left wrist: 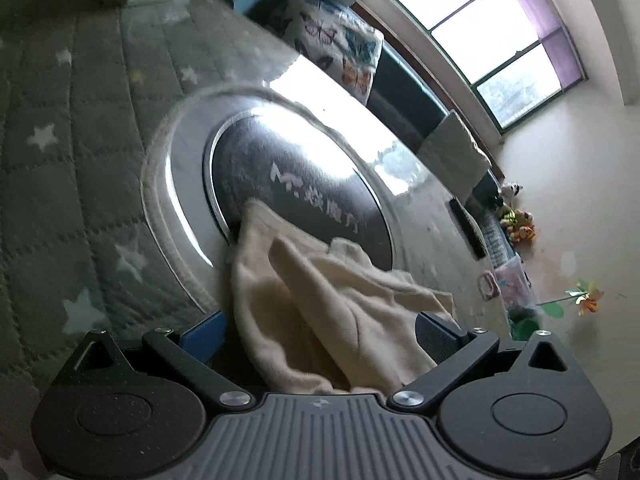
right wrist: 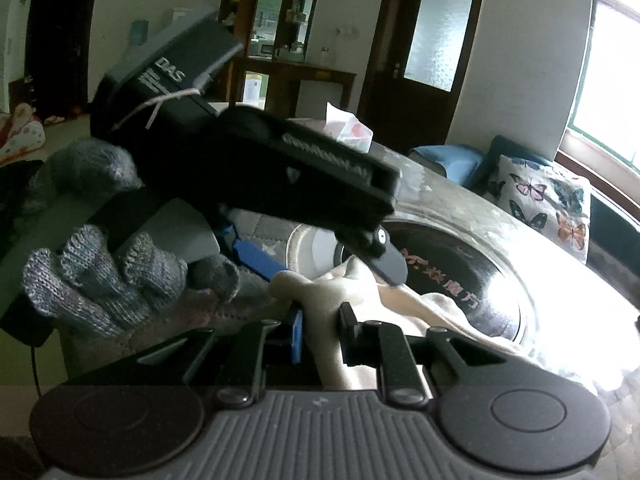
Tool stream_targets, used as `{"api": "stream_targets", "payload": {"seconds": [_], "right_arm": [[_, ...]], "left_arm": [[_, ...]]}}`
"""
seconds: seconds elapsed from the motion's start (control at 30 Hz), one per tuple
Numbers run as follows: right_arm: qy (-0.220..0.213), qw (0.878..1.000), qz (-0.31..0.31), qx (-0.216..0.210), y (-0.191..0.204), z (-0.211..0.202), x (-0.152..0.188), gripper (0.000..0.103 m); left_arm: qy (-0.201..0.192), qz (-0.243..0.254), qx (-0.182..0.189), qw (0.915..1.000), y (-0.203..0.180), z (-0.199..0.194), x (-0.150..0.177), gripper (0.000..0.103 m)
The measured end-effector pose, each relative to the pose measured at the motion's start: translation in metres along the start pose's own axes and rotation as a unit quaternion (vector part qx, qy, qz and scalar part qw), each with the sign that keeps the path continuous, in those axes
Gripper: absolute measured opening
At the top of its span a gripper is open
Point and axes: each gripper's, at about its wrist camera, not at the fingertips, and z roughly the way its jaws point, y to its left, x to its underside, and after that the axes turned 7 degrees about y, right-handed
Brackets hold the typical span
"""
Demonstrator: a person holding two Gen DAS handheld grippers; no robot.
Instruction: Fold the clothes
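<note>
Grey star-quilted bedding (left wrist: 60, 168) lay beneath a crumpled cream fleece garment (left wrist: 320, 320). Left gripper (left wrist: 320, 334) gaped apart around it; right gripper (right wrist: 320, 330) was clamped on its near edge.

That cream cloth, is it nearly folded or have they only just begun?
Only just begun, it seems. Done: nothing looks folded; the cream cloth lies rumpled on the glass table. In hand: the right claw is shut on a bunch of it, while the left claw stands open with cloth between its fingers, not yet gripping. Left: spreading it flat and making every fold.
</note>
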Motion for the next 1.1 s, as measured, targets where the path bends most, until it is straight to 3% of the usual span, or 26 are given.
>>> {"api": "stream_targets", "payload": {"seconds": [0.1, 0.2, 0.3, 0.33, 0.47, 0.63, 0.9, 1.1], "right_arm": [[-0.005, 1.000, 0.002, -0.004, -0.002, -0.002, -0.001, 0.016], [-0.007, 1.000, 0.008, -0.010, -0.005, -0.002, -0.001, 0.016], [-0.008, 1.000, 0.012, -0.017, -0.008, -0.001, 0.000, 0.016], [-0.008, 1.000, 0.014, -0.020, -0.010, -0.001, 0.000, 0.016], [-0.008, 0.999, 0.024, -0.033, -0.017, 0.000, 0.001, 0.019], [-0.009, 0.997, 0.061, -0.041, -0.045, -0.011, 0.009, 0.019], [0.023, 0.987, 0.150, 0.061, -0.122, -0.011, 0.041, 0.019], [0.047, 0.975, 0.200, 0.081, -0.155, -0.002, 0.066, 0.019]], "left_arm": [[0.001, -0.010, 0.009, 0.9999, 0.001, 0.001, -0.001, 0.098], [0.009, -0.025, 0.018, 0.9995, 0.003, 0.006, -0.003, 0.085], [0.013, -0.027, 0.024, 0.9993, 0.003, 0.010, -0.003, 0.059], [0.014, -0.027, 0.026, 0.9992, 0.003, 0.011, -0.003, 0.046], [0.013, -0.020, 0.021, 0.9995, 0.002, 0.014, -0.004, 0.027], [0.014, -0.019, 0.007, 0.9997, 0.010, 0.015, -0.003, 0.023], [0.009, -0.013, -0.004, 0.9999, 0.013, 0.016, -0.002, 0.023], [0.007, -0.001, -0.015, 0.9999, 0.010, 0.016, -0.002, 0.023]]}}
